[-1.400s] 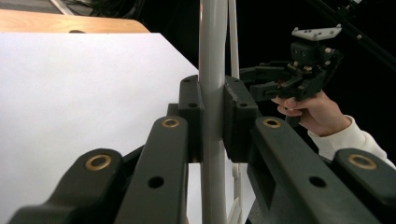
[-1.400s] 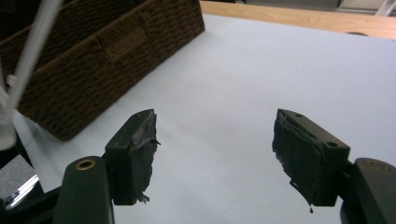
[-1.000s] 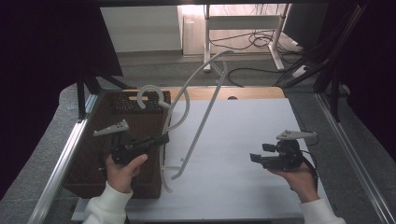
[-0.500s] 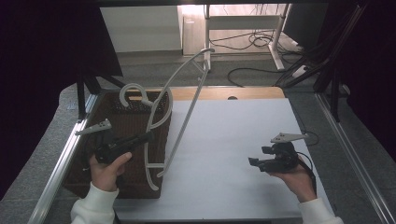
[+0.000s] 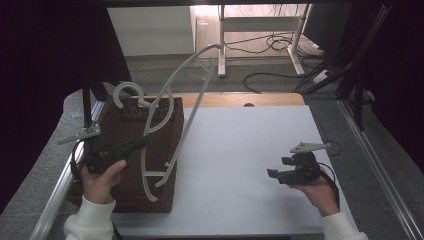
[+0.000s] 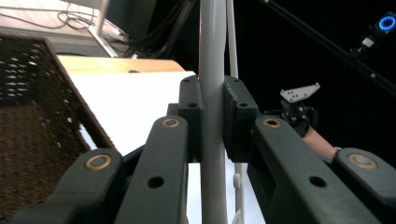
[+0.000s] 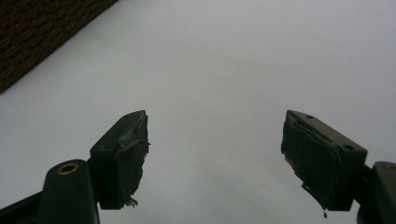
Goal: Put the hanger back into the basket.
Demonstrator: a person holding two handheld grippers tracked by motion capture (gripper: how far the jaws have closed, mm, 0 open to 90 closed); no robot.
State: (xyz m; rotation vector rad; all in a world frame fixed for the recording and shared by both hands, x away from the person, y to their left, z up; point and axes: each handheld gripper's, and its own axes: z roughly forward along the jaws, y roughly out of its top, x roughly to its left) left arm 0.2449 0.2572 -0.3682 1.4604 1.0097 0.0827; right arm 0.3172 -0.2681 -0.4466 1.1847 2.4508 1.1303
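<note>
A white plastic clothes hanger (image 5: pixel 172 105) stands almost upright over the dark woven basket (image 5: pixel 132 195) at the table's left. My left gripper (image 5: pixel 142 142) is shut on one of the hanger's bars, and in the left gripper view that bar (image 6: pixel 212 56) runs straight up between the two pads. The hanger's hook (image 5: pixel 125 92) curls over the basket's far rim, and its lower corner (image 5: pixel 150 192) hangs at the basket's near right side. My right gripper (image 5: pixel 272 173) is open, low over the white table top (image 5: pixel 240 145) at the right, with nothing between its fingers (image 7: pixel 122 154).
The basket's edge (image 7: pixel 42 37) lies up-left in the right gripper view. The other hand's gripper (image 6: pixel 299 105) shows far off in the left gripper view. A wooden strip (image 5: pixel 235 100) borders the table's far side, with desk legs and cables (image 5: pixel 280 47) on the floor beyond.
My left gripper has carried the hanger leftward, from over the white table top to over the basket, and tilted it more upright. The right gripper has barely moved.
</note>
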